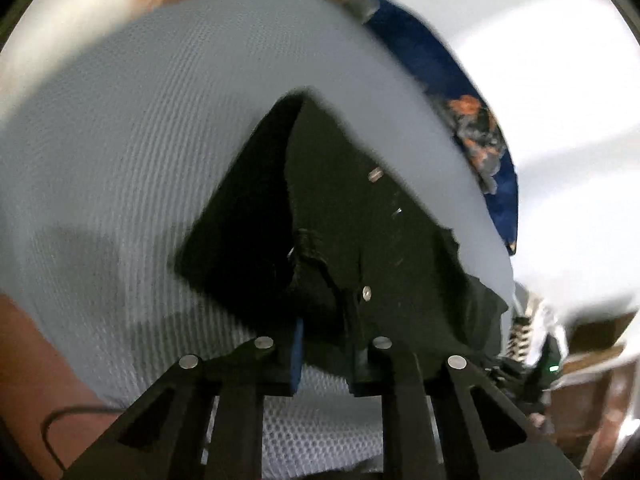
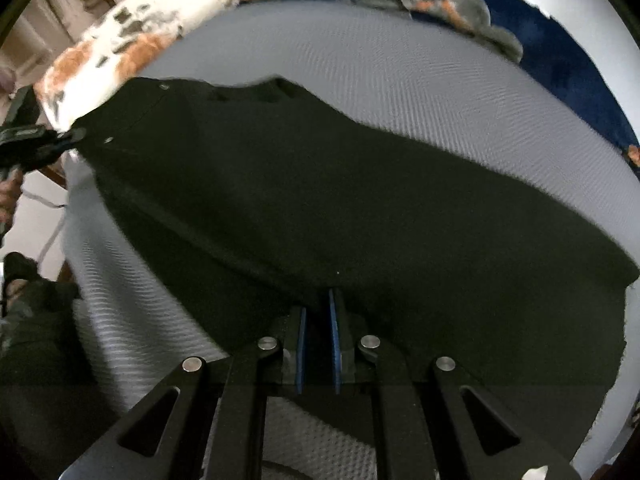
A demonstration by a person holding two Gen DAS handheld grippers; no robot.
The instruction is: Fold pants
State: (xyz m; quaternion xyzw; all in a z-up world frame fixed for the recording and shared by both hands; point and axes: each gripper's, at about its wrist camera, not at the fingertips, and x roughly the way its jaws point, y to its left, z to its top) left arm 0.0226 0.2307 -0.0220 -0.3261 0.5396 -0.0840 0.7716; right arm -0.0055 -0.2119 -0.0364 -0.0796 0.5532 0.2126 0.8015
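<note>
We look steeply down from both wrist cameras, close over the black pants on the grey mattress. Both views share these; the left gripper shows at 9 o'clock in the right view.

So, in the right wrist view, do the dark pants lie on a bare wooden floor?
No, the dark green-black fabric pants lie spread on a pale grey textured mattress, not on wood.

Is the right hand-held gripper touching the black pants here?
Touching. The right wrist view shows the right hand-held gripper with its blue pads nearly shut on a pinched fold of the black pants, the fabric rising between the pads.
</note>
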